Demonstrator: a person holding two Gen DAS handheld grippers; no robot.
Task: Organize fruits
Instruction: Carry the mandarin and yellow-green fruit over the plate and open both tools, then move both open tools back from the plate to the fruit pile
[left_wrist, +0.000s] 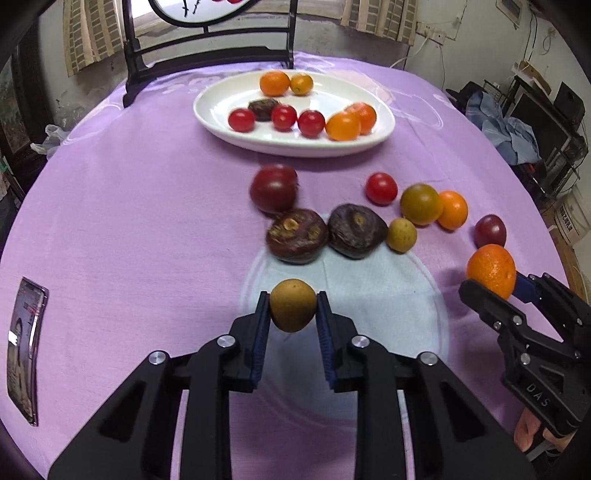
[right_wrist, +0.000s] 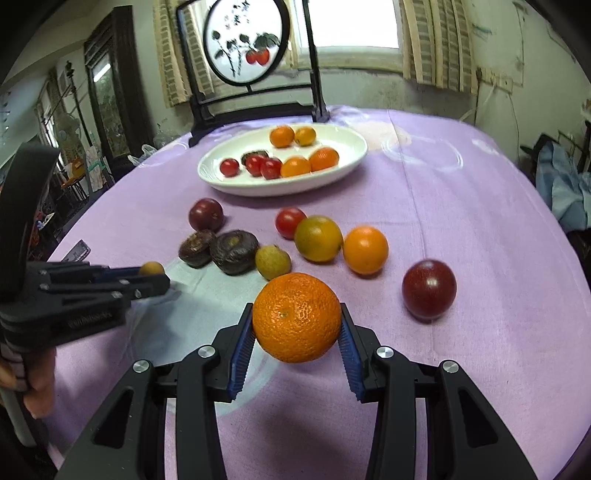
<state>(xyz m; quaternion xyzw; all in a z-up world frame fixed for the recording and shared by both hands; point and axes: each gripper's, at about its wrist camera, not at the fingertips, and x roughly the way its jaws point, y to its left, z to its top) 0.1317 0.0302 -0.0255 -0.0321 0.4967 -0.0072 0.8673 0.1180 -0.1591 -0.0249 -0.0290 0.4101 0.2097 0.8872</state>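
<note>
While my left claw is clenched on a small tan longan at the lower middle of the left wrist view, lifted just clear of the pale patch of the purple cloth on the bench, my right claw grips a big orange between its blue pads, low in the middle of the right wrist view. That same orange shows at the right edge of the left view, with the right claw's black body below it. Loose fruit lies across the middle of the cloth: two wrinkled dark passion fruits touching each other, a second longan just beside the right one, a dark red plum above them, a cherry tomato, a greenish citrus touching a small orange one, and another plum farther right. Toward the top sits a white plate with three cherry tomatoes, four small oranges and one dark fruit on it. A phone lies at the left edge, and a dark framed screen stands behind the plate.
</note>
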